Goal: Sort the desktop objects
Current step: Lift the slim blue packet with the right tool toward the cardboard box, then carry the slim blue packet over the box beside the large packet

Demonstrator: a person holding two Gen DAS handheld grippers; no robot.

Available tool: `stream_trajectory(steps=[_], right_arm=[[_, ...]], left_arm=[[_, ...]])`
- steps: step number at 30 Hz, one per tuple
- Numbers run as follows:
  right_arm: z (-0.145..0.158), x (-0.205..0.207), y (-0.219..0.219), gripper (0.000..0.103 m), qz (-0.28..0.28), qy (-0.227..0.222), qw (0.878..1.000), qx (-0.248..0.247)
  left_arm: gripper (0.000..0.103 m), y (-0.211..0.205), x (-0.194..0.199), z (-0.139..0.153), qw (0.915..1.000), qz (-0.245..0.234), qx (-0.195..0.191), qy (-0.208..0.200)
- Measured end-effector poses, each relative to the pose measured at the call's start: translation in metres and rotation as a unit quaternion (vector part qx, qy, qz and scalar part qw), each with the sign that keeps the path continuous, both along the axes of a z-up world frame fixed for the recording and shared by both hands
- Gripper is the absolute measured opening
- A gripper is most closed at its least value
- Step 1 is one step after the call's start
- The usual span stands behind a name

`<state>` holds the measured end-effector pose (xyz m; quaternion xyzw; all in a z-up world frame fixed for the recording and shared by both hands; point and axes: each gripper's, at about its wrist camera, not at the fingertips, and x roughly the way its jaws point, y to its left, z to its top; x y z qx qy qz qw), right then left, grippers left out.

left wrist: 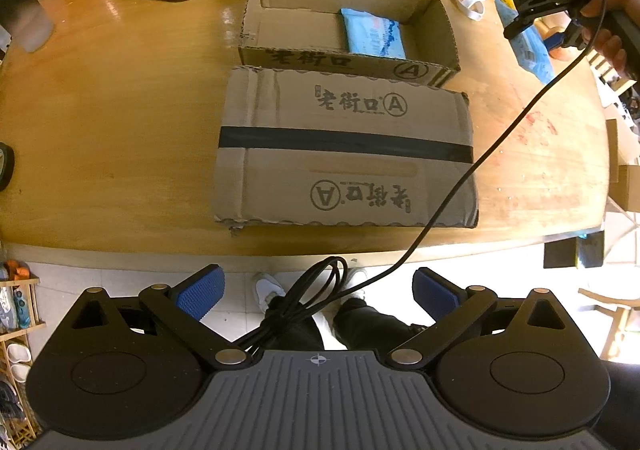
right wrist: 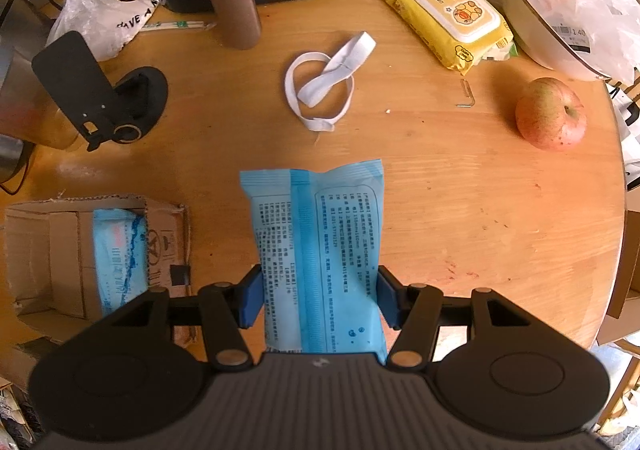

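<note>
The right hand-held gripper (right wrist: 320, 298) was clamped on a light-blue printed plastic packet (right wrist: 318, 246), its blue pads pressed against the packet's two long sides near the rear end, so most of the soft pack stuck out forward over the round wooden worktop (right wrist: 460, 190). The left hand-held gripper (left wrist: 318, 290) hung off the worktop's near edge with its pads wide apart and nothing between them.

The likely trouble was the grip itself: a slick, pliable packet held only by its edges could buckle or slide out, mostly if it were swung quickly or caught on a cardboard wall. The black cable (left wrist: 480, 154) draped across the closed, black-taped cardboard box (left wrist: 344, 154) might also snag.

The open brown cardboard box (left wrist: 348, 34) behind it held one similar light-blue packet (left wrist: 376, 36), lying flat toward its right side, with bare floor to the left. A yellow wipes pack (right wrist: 448, 16), a white elastic band (right wrist: 324, 82) and a red-green apple (right wrist: 550, 114) lay loose on the worktop.
</note>
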<state>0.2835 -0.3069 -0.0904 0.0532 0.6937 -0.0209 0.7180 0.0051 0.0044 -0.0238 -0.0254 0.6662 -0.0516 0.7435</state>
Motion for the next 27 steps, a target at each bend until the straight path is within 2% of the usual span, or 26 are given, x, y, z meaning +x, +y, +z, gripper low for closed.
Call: stream_trajectory(steps=[27], right_arm=[[0.011,-0.008,0.051,0.060,0.008,-0.007,1.000,0.003]], left_arm=[[0.103,0.029,-0.006,0.004,0.9999,-0.001,-0.010,-0.005]])
